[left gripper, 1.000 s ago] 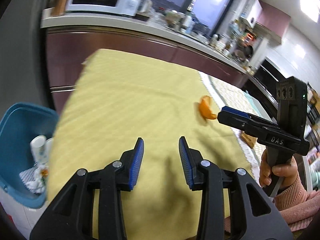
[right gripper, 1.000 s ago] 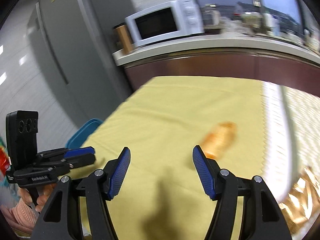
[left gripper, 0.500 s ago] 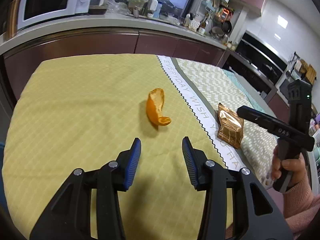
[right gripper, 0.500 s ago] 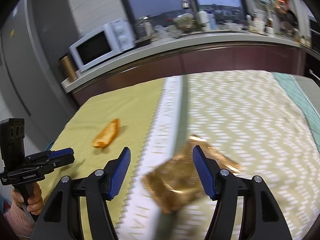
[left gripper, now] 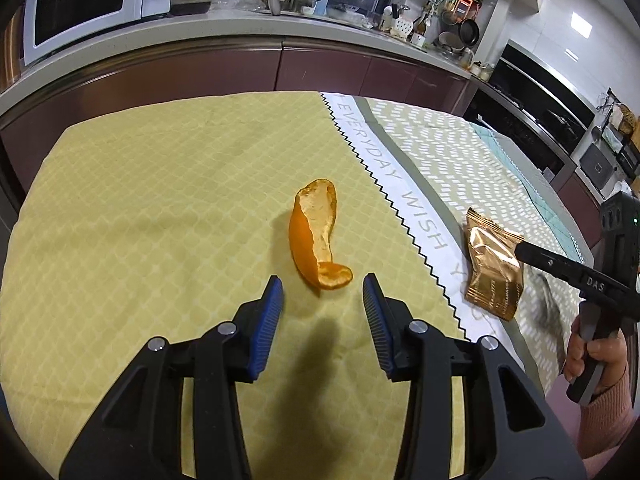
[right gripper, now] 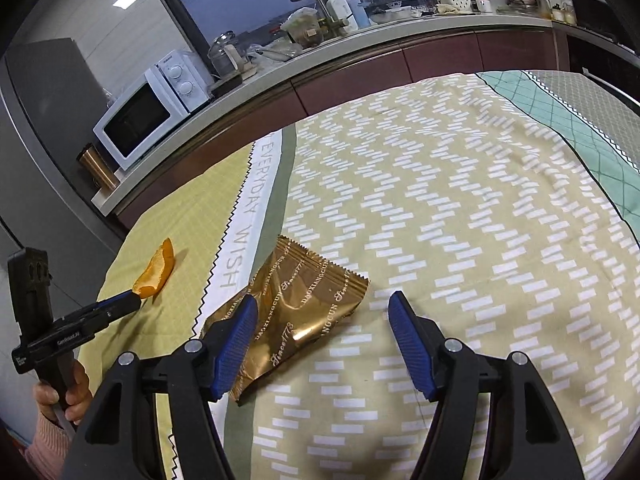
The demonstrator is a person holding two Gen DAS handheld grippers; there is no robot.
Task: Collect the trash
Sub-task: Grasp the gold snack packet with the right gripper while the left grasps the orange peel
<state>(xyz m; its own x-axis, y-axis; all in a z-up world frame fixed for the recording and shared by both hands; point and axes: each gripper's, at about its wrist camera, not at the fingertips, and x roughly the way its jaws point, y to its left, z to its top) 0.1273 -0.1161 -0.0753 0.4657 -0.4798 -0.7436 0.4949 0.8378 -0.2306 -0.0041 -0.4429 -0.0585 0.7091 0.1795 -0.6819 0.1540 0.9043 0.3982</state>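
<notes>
An orange peel (left gripper: pixel 316 236) lies on the yellow part of the tablecloth (left gripper: pixel 160 208). My left gripper (left gripper: pixel 323 292) is open and empty, its fingertips on either side of the peel's near end. A gold snack wrapper (right gripper: pixel 292 316) lies on the patterned part of the cloth. My right gripper (right gripper: pixel 322 320) is open and empty just above the wrapper, its left finger over the wrapper's left edge. The wrapper also shows in the left wrist view (left gripper: pixel 494 264), and the peel in the right wrist view (right gripper: pixel 156 272).
A kitchen counter (left gripper: pixel 240 40) with a white microwave (left gripper: pixel 92 0), bottles and a sink tap runs behind the table. The table edge drops off at the far side and at the left. A green band of cloth (right gripper: pixel 560 108) lies at the far right.
Both grippers swung right, away from the blue bin. The left one closed in on the orange peel; the right one moved over the gold wrapper. Both stayed open.
</notes>
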